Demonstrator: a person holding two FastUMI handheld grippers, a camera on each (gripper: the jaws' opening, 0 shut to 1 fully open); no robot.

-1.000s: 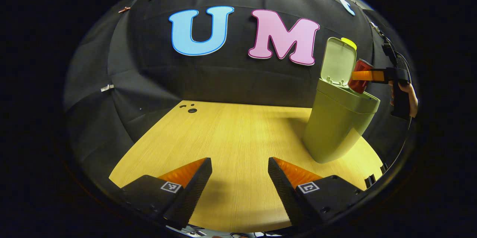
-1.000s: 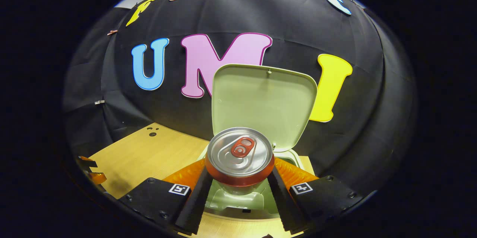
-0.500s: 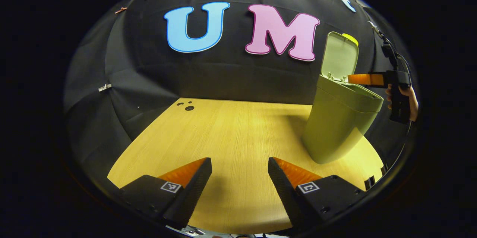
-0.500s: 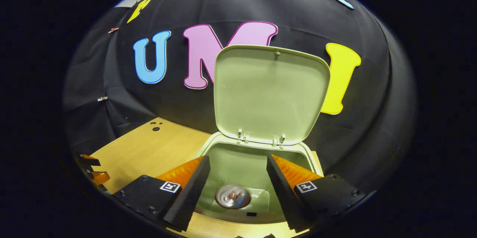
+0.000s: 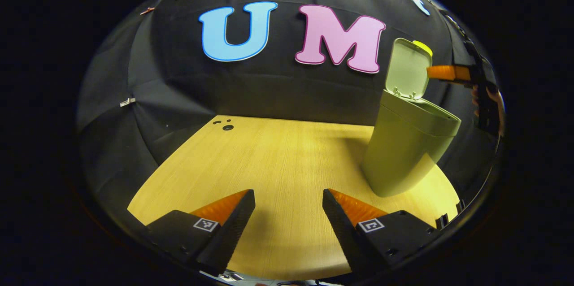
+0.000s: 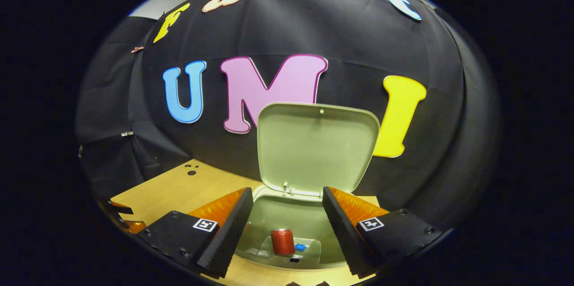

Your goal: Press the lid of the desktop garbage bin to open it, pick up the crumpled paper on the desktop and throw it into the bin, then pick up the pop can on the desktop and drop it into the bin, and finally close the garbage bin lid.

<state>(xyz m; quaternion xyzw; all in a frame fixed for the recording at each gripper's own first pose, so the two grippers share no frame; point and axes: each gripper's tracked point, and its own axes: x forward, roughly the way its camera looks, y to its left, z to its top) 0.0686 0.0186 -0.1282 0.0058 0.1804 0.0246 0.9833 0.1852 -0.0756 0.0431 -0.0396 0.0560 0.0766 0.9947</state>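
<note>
While the wooden desktop [image 5: 278,165] lies bare beside it, the green garbage bin [image 5: 406,142] stands with lid [image 6: 316,147] upright; the right gripper [image 6: 287,214], spread and higher than before, has released the pop can [image 6: 282,241], now inside the bin; the left gripper [image 5: 289,214] hangs spread.

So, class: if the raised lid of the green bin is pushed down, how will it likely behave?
The lid should swing on its hinge, not flex; it looks like rigid plastic. The tall, narrow-based bin may tip or slide if pushed sideways.
</note>
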